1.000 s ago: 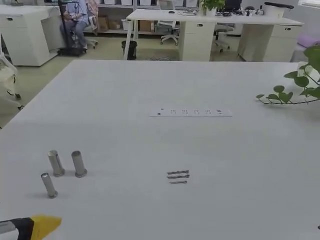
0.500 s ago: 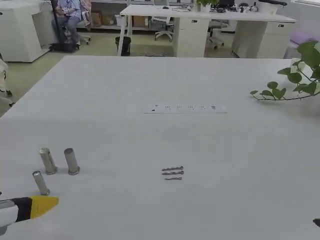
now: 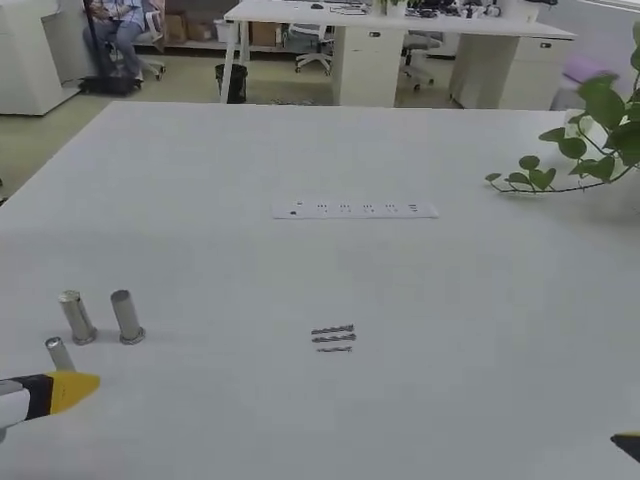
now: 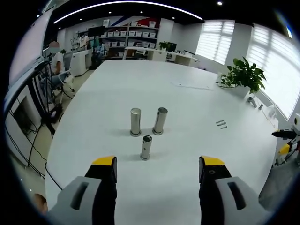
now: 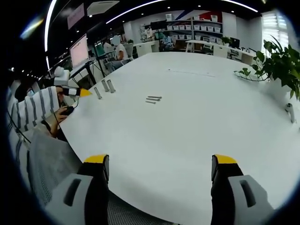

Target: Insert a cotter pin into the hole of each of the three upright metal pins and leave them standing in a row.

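Near the three upright pins (image 4: 136,122), the left tool (image 4: 158,161) gapes wide, empty — the right tool (image 5: 161,160) likewise.

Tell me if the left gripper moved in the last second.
Yes. In the head view the left gripper has advanced toward the nearest metal pin, narrowing the gap.

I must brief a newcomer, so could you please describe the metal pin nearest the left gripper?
On the big white table, look at the person's near left, where three upright metal pins stand. Two stand side by side; the wanted pin stands alone in front of them, closest to the yellow-tipped left gripper.
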Available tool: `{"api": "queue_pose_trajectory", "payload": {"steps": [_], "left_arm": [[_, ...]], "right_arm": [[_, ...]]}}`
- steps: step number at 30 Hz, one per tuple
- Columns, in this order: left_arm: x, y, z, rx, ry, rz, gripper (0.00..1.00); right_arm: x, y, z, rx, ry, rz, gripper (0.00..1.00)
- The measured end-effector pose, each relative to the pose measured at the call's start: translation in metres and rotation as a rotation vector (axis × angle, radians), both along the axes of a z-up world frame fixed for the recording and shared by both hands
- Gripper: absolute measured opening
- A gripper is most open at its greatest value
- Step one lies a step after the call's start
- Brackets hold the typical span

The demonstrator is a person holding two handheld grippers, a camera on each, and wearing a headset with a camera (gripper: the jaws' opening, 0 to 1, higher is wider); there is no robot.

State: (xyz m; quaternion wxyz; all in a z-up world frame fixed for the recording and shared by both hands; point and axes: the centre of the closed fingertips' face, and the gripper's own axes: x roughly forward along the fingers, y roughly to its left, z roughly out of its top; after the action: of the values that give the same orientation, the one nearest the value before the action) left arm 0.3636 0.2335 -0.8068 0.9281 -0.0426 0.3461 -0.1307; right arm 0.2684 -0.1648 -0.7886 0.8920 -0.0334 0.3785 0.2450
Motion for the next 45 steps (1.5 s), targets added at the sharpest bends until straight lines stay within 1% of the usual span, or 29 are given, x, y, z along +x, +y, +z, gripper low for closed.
{"api": "queue_pose_trajectory", "payload": {"steps": [1, 3, 4, 7, 10, 13, 16, 18, 19, 22, 25, 27, 33, 35, 36, 38, 41, 45], "left_arm": [[0.001, 0.000, -0.001, 0.002, 0.000, 0.001, 0.70], [0.002, -0.001, -0.004, -0.014, 0.011, -0.001, 0.69], [0.004, -0.001, -0.005, -0.019, 0.011, 0.001, 0.68], [0.009, -0.002, -0.006, -0.020, 0.006, 0.004, 0.66], [0.014, -0.001, -0.007, -0.022, -0.002, 0.008, 0.61], [0.020, 0.000, -0.007, -0.007, -0.018, 0.016, 0.58], [0.023, -0.001, -0.008, 0.002, -0.023, 0.011, 0.52], [0.026, 0.001, -0.009, 0.024, -0.032, 0.004, 0.47], [0.027, 0.001, -0.011, 0.042, -0.032, -0.003, 0.44], [0.028, 0.003, -0.015, 0.066, -0.027, -0.010, 0.39], [0.028, 0.002, -0.018, 0.060, -0.015, -0.011, 0.37], [0.029, 0.001, -0.020, 0.069, -0.015, -0.014, 0.35], [0.032, 0.001, -0.021, 0.089, -0.021, -0.017, 0.30], [0.034, 0.005, -0.021, 0.116, -0.028, -0.007, 0.27], [0.034, 0.005, -0.021, 0.121, -0.029, -0.005, 0.24], [0.035, 0.007, -0.021, 0.120, -0.029, 0.004, 0.20], [0.036, 0.009, -0.021, 0.138, -0.037, 0.004, 0.14], [0.037, 0.010, -0.020, 0.140, -0.043, 0.008, 0.12]], "right_arm": [[0.000, 0.000, 0.000, 0.000, 0.000, -0.001, 0.92], [-0.001, 0.000, 0.001, -0.003, 0.000, -0.001, 0.92], [-0.001, 0.001, 0.001, -0.004, 0.001, -0.002, 0.92], [-0.001, 0.001, 0.001, -0.006, 0.001, -0.002, 0.92], [-0.002, 0.001, 0.002, -0.010, 0.001, -0.003, 0.92], [-0.002, 0.000, 0.002, -0.014, 0.002, -0.006, 0.92], [-0.003, -0.001, 0.002, -0.017, 0.004, -0.009, 0.92], [-0.003, -0.001, 0.002, -0.019, 0.005, -0.011, 0.92], [-0.003, -0.002, 0.003, -0.020, 0.005, -0.014, 0.92], [-0.003, -0.003, 0.003, -0.022, 0.006, -0.019, 0.92], [-0.003, -0.003, 0.002, -0.025, 0.011, -0.019, 0.92], [-0.003, -0.004, 0.001, -0.028, 0.013, -0.020, 0.92], [-0.002, -0.003, 0.000, -0.024, 0.017, -0.030, 0.92], [-0.002, -0.004, -0.001, -0.017, 0.020, -0.035, 0.92], [-0.002, -0.004, -0.001, -0.017, 0.021, -0.035, 0.92], [-0.002, -0.005, -0.002, -0.021, 0.021, -0.036, 0.92], [-0.003, -0.008, -0.002, -0.024, 0.024, -0.040, 0.91], [-0.003, -0.010, -0.003, -0.025, 0.026, -0.047, 0.91]]}}
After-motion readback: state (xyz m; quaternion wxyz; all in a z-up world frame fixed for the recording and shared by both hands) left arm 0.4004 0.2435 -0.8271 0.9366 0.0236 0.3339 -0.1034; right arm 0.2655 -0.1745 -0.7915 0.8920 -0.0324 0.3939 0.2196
